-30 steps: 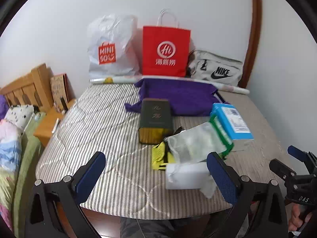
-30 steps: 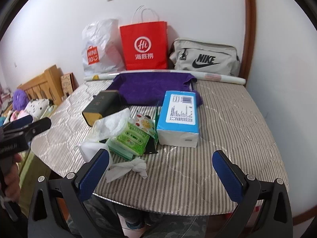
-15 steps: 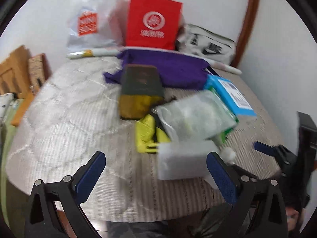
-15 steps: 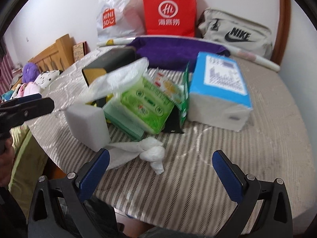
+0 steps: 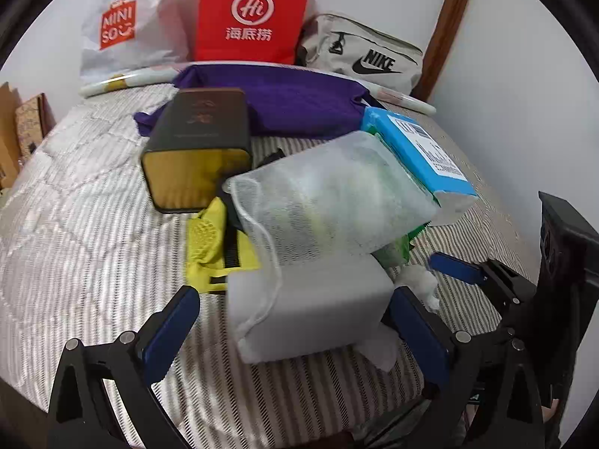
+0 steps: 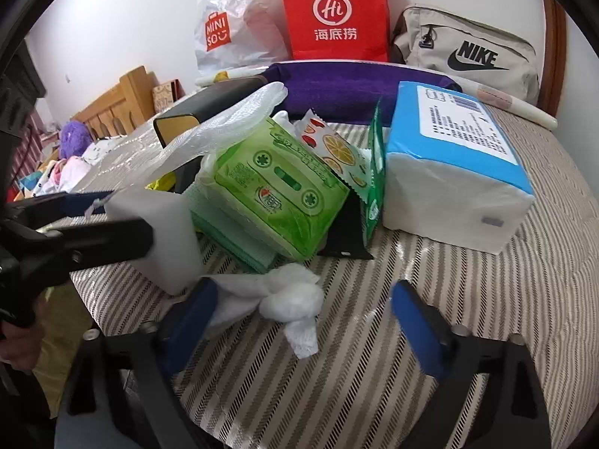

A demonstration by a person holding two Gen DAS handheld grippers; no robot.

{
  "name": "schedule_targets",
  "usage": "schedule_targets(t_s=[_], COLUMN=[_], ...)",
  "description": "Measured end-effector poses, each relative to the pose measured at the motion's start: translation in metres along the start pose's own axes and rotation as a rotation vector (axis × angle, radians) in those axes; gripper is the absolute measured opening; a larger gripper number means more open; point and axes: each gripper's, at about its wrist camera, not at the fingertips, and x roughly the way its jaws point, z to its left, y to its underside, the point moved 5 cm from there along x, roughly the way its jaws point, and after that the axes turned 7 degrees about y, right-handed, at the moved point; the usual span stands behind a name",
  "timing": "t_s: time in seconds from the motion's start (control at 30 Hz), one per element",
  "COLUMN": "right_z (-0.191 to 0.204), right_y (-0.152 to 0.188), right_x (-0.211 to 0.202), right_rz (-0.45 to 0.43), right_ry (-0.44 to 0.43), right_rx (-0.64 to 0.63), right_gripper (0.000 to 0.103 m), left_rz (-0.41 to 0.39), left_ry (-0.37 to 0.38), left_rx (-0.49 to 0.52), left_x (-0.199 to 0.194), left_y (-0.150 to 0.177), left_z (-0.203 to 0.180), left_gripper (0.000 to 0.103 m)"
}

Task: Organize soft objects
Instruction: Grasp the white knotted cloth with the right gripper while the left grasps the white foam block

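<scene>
A white sponge block (image 5: 310,310) lies at the near edge of the striped table, between the open fingers of my left gripper (image 5: 295,321); it also shows in the right wrist view (image 6: 161,235). A white mesh bag (image 5: 329,202) rests on its back. A crumpled white tissue (image 6: 288,299) lies between the open fingers of my right gripper (image 6: 303,321). Behind it are a green tissue pack (image 6: 277,191), a blue tissue pack (image 6: 456,164) and a purple cloth (image 6: 355,86). A yellow glove (image 5: 206,247) lies left of the sponge.
A dark tin box (image 5: 198,153) lies behind the glove. A white Miniso bag (image 5: 123,26), a red paper bag (image 5: 251,15) and a grey Nike bag (image 5: 367,56) stand against the far wall. A wooden bed frame (image 6: 119,101) is at left. The table edge is close.
Both grippers moved forward and down toward the pile. The left one now brackets the sponge block, the right one brackets the crumpled tissue. Both stay open.
</scene>
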Motion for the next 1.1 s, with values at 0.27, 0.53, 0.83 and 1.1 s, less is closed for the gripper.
schedule_targets(t_s=[0.27, 0.53, 0.83, 1.1], right_z=[0.003, -0.028, -0.072, -0.079], right_y=[0.000, 0.003, 0.009, 0.012], right_x=[-0.007, -0.021, -0.030, -0.019], right_rz=[-0.017, -0.026, -0.025, -0.015], right_ry=[-0.022, 0.049, 0.122, 0.102], right_rx=[-0.041, -0.020, 0.048, 0.095], right_gripper=[0.034, 0.030, 0.030, 0.030], left_rz=[-0.022, -0.051, 0.005, -0.006], left_ry=[-0.002, -0.034, -0.055, -0.067], left_rx=[0.025, -0.030, -0.053, -0.065], left_x=[-0.012, -0.037, -0.019, -0.011], left_y=[0.001, -0.007, 0.011, 0.017], left_z=[0.009, 0.042, 0.059, 0.065], left_gripper=[0.082, 0.083, 0.086, 0.082])
